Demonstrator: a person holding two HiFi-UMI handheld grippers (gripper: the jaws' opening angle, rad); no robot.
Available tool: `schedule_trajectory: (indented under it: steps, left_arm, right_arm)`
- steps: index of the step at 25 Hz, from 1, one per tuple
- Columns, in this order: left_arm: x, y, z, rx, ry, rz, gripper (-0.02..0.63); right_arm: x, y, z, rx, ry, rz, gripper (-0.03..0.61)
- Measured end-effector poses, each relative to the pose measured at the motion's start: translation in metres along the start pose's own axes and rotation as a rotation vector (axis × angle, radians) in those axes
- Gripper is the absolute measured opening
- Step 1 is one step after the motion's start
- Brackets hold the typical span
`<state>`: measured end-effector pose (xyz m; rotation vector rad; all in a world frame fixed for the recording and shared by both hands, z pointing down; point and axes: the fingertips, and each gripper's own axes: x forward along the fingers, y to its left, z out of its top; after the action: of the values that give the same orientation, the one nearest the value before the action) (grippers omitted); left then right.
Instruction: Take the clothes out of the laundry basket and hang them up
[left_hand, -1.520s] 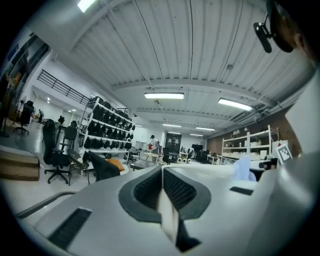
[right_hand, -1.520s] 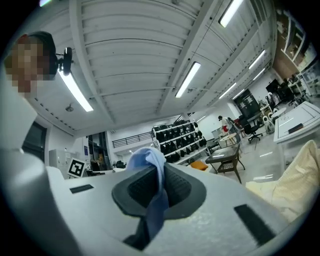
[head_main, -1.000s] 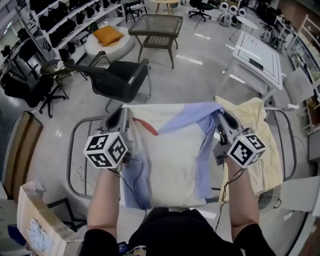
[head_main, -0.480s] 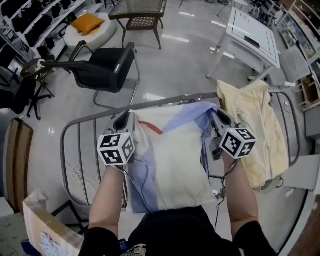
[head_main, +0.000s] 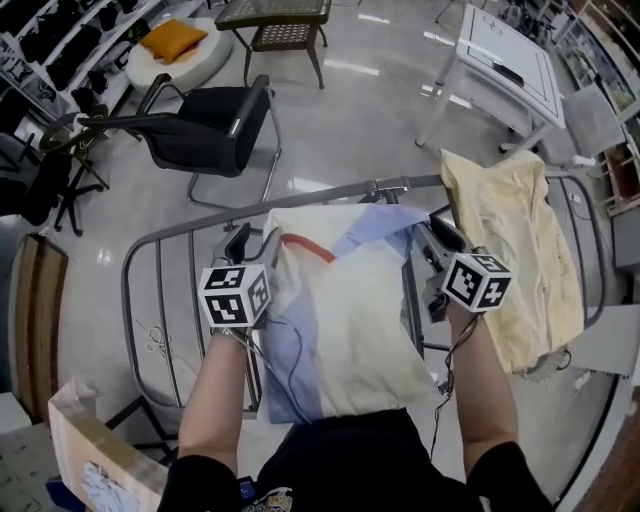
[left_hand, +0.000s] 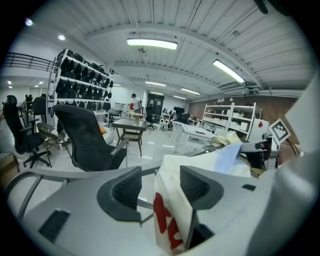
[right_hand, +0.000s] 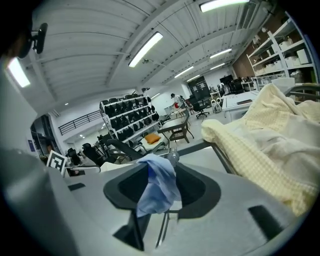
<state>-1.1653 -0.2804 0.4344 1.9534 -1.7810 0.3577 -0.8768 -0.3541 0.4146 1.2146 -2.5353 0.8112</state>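
A white garment with pale blue panels and a red mark lies draped over the grey drying rack, spread between both grippers. My left gripper is at its left top corner. In the left gripper view the jaws have just been opening, and the white cloth rests loose against the right jaw only. My right gripper is at the right top corner. Its jaws have also just been opening, and a blue fold hangs slack between them.
A yellow garment hangs on the rack just right of my right gripper. Beyond the rack stand a black chair, a white table and a wicker table. A cardboard box sits at the lower left.
Both grippers came down with the white garment, which now lies over the rack's rails. Both sets of jaws have let go of its top corners.
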Motion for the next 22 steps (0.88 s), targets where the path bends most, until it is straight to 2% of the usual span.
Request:
schedule_trajectory:
  steps: [4,7,11,16,18,20,22]
  left_arm:
    - [-0.016,0.001,-0.001,-0.003,-0.023,0.016,0.224]
    - [-0.030,-0.003,0.010,0.003,-0.061,0.029,0.224]
    - [-0.055,-0.018,0.030,0.014,-0.120,0.041,0.224]
    - [-0.092,-0.055,0.050,0.036,-0.193,0.051,0.224]
    - [-0.110,-0.074,0.056,0.038,-0.220,0.056,0.217]
    - [-0.131,-0.091,0.061,0.042,-0.250,0.069,0.133]
    - [-0.150,-0.107,0.064,0.039,-0.283,0.089,0.031]
  right_arm:
    - [-0.007,0.001,-0.009,-0.005,0.027,-0.016,0.226]
    - [-0.014,0.008,-0.004,0.002,0.005,0.019,0.227]
    - [-0.027,0.025,0.011,-0.028,-0.039,0.091,0.224]
    - [-0.056,0.057,0.032,-0.094,-0.108,0.240,0.221]
    - [-0.075,0.072,0.038,-0.127,-0.127,0.312,0.186]
    - [-0.096,0.089,0.045,-0.170,-0.144,0.377,0.009]
    - [-0.115,0.101,0.051,-0.220,-0.166,0.423,0.006]
